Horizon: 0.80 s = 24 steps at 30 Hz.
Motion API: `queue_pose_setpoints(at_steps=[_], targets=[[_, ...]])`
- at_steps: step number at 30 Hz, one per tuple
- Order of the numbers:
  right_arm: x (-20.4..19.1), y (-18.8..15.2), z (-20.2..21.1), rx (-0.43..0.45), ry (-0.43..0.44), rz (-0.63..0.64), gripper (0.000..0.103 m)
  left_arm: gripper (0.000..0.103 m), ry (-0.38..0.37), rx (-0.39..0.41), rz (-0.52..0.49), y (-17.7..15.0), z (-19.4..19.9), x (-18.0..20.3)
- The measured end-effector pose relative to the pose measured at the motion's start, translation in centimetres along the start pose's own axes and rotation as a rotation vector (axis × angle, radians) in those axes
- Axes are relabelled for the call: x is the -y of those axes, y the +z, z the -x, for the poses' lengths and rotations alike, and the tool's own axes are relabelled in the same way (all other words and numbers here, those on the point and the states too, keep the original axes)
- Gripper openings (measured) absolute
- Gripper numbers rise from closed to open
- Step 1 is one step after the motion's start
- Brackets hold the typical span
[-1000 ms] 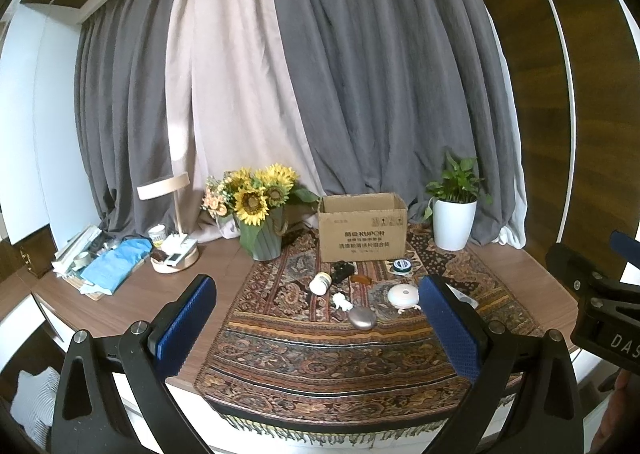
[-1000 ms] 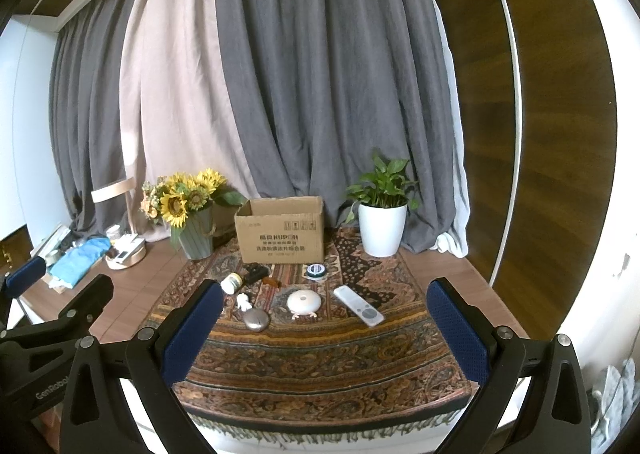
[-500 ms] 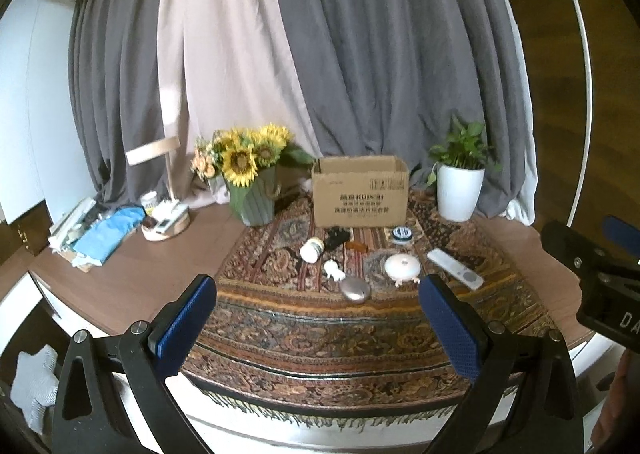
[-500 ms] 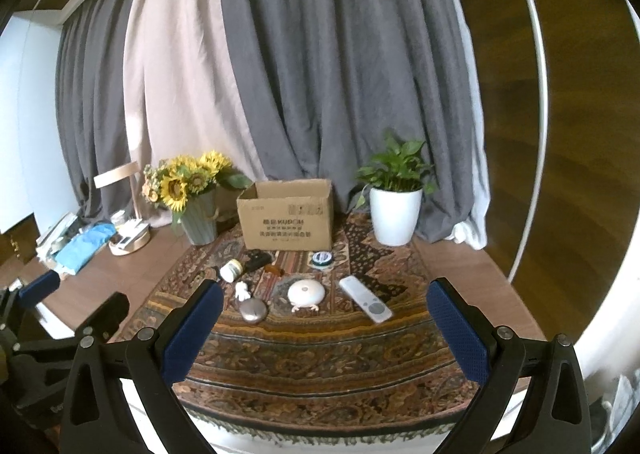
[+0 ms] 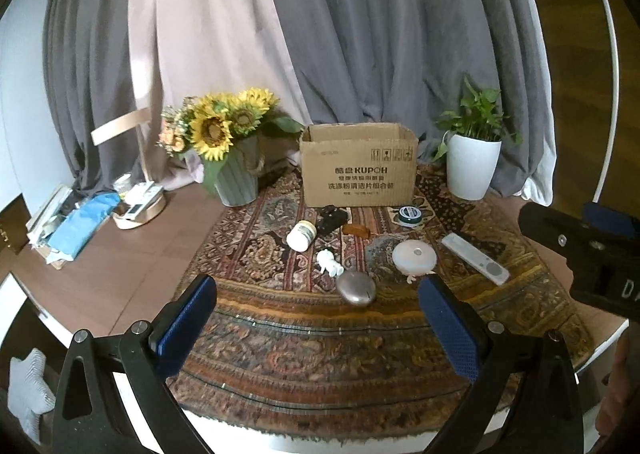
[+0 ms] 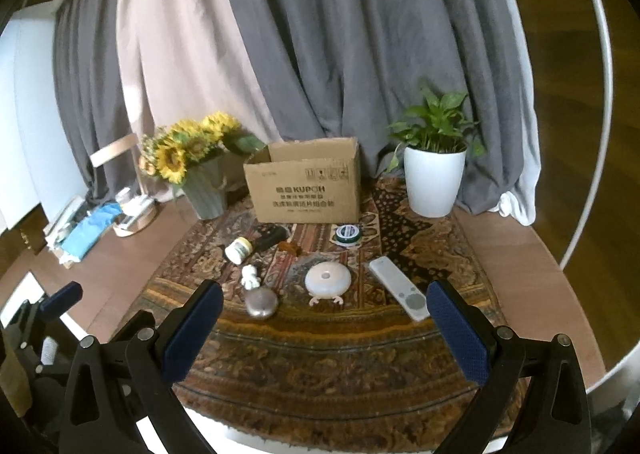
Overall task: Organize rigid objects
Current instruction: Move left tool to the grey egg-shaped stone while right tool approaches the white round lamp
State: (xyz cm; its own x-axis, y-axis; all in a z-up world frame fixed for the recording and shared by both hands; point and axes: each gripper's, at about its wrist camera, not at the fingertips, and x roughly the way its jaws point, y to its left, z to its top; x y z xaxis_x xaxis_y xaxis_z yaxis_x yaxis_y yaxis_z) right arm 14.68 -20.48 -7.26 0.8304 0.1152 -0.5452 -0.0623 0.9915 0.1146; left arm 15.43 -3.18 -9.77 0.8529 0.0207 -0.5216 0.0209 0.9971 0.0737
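A: What is being shown on the patterned rug (image 5: 320, 350)?

B: A scatter of small rigid things is being seen in front of the cardboard box (image 5: 358, 166): a white bottle (image 5: 302, 235) lying on its side, a black object (image 5: 331, 217) just behind it, a small amber piece (image 5: 356, 231), a green-and-white round tin (image 5: 410, 215), a white figurine (image 5: 328, 262), a grey metallic pebble shape (image 5: 355, 288), a white domed disc (image 5: 414, 257) and a pale remote control (image 5: 475, 259) lying slantwise. The box is being left open at the top.

A: How are the tools being held?

B: The left gripper (image 5: 318, 328) is being held spread wide, nothing between its blue pads; the same is being seen of the right gripper (image 6: 324, 330). Both are being held apart from the objects, over the rug's near part.

A: And the room around?

B: A bare band of rug is being left between the objects and the fringed near edge. The box is being flanked by a sunflower vase (image 5: 234, 178) and a potted plant (image 5: 474, 162). "KUPOH" is being read on the box; the smaller characters beneath are not being made out
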Motion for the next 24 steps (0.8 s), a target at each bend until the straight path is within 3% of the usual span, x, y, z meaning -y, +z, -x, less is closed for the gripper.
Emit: queue_pose_setpoints(at_steps=[5, 12, 24], targets=[[-0.1, 1.0, -4.3, -0.052, -0.003, -0.014, 0.103, 0.102, -0.004, -0.052, -0.024, 0.4, -4.1, 0.2], [0.2, 1.3, -9.8, -0.144, 0.010, -0.029, 0.103, 0.098, 0.006, -0.124, 0.019, 0.1, -8.9, 0.7], [1.8, 0.8, -18.2, -0.272, 0.098, 0.019, 0.102, 0.094, 0.095, -0.186, 0.058, -1.3, -13.8, 3.6]])
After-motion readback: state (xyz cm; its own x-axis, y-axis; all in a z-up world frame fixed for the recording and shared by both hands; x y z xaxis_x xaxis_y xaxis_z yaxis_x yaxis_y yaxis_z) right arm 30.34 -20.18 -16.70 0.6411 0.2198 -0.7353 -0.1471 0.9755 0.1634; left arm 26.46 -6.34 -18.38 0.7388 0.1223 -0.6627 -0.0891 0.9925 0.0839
